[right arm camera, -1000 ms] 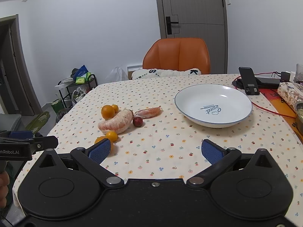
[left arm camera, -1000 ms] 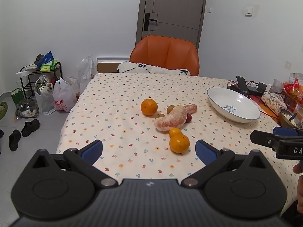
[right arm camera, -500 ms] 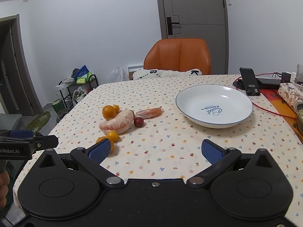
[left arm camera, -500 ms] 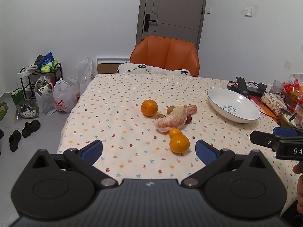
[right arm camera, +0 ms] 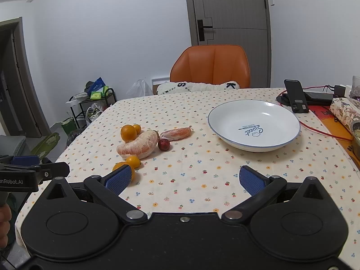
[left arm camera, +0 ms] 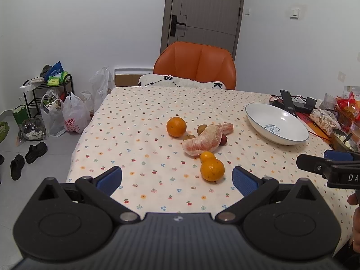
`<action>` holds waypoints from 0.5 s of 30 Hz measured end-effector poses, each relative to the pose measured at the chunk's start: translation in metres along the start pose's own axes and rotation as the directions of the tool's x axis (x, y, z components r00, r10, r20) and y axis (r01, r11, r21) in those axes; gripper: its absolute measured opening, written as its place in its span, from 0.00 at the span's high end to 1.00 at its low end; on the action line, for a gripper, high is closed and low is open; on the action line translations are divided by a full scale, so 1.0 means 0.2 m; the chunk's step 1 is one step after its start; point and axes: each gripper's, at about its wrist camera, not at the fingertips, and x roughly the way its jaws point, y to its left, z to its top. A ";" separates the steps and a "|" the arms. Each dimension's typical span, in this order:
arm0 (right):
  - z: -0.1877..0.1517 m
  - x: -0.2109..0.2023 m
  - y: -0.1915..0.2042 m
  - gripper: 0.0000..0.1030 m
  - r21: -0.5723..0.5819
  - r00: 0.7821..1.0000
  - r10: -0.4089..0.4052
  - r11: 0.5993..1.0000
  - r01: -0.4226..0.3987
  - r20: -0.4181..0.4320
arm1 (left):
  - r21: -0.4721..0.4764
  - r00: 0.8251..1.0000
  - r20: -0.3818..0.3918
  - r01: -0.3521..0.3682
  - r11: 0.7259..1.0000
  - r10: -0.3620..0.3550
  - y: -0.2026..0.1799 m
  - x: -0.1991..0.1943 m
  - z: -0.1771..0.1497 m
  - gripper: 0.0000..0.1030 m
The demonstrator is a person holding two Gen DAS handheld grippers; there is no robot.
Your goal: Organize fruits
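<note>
Both sets of jaws stand spread wide and hold nothing: the left gripper (left arm camera: 177,177) hovers over the near edge of the worktop (left arm camera: 135,121), and the right gripper (right arm camera: 183,180) hovers beside it, aimed between the fruit and the plate (right arm camera: 254,124). Nearest the left jaws lies a large orange (left arm camera: 212,170), with a small orange (left arm camera: 207,156) touching its far side. Just beyond sits a peeled pomelo wedge (left arm camera: 203,141), with a thinner peeled segment (left arm camera: 226,127) and a dark red fruit (right arm camera: 163,144) close against its right end. Two small brownish fruits (left arm camera: 201,129) lie behind the wedge, and another orange (left arm camera: 176,126) sits slightly apart to the left. The plate stands empty, well apart from the cluster on the right side of the worktop. Judged from this layout, no fruit is yet sorted: every piece remains on the cloth, and the task is at its start. All pieces remain to be moved, presumably into the plate.
</note>
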 end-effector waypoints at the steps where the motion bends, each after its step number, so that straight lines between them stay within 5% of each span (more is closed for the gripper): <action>1: 0.00 0.00 0.00 0.00 0.001 1.000 0.000 1.000 0.000 0.000 | -0.001 1.000 -0.001 0.000 1.000 0.000 0.00 0.00 0.00 0.00; 15: 0.01 0.11 -0.01 0.00 0.005 0.999 0.031 1.000 -0.030 -0.023 | -0.008 1.000 -0.031 0.003 1.000 -0.003 0.01 0.10 0.02 0.00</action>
